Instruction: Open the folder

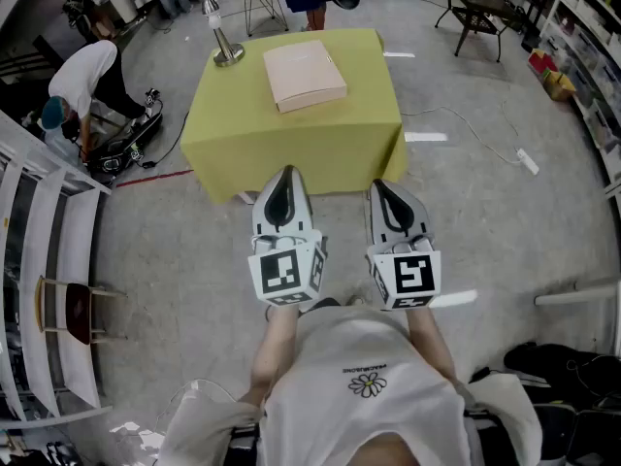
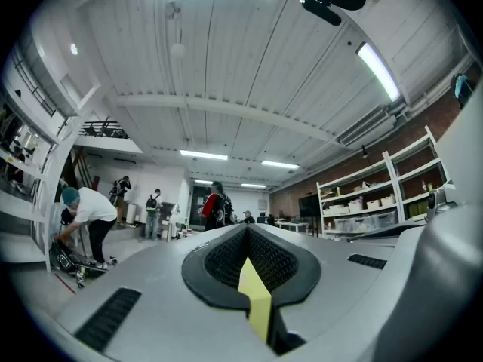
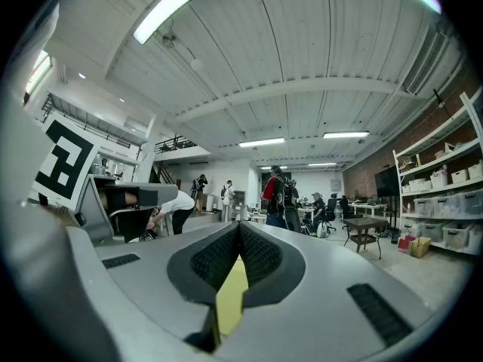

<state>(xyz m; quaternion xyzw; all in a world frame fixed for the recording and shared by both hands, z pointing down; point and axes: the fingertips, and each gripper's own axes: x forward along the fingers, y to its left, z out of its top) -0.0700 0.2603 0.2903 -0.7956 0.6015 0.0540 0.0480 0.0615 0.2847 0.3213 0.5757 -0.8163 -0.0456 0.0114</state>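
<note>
A closed beige folder (image 1: 304,74) lies flat on a small table with a yellow-green cloth (image 1: 291,134), in the head view's upper middle. My left gripper (image 1: 282,178) and right gripper (image 1: 381,187) are held side by side in front of the person's chest, short of the table's near edge, both pointing toward it. Each has its jaws shut with nothing between them. In the left gripper view the left gripper (image 2: 247,231) shows closed jaws with a sliver of yellow cloth seen through the gap; the right gripper view shows the right gripper (image 3: 238,228) the same way. The folder is hidden in both gripper views.
A silver desk lamp (image 1: 224,39) stands on the table's far left corner. A person (image 1: 85,81) bends over gear on the floor at left. White shelving (image 1: 44,260) lines the left side, and a dark bench (image 1: 477,6) stands at the far right. A cable (image 1: 485,139) runs across the floor.
</note>
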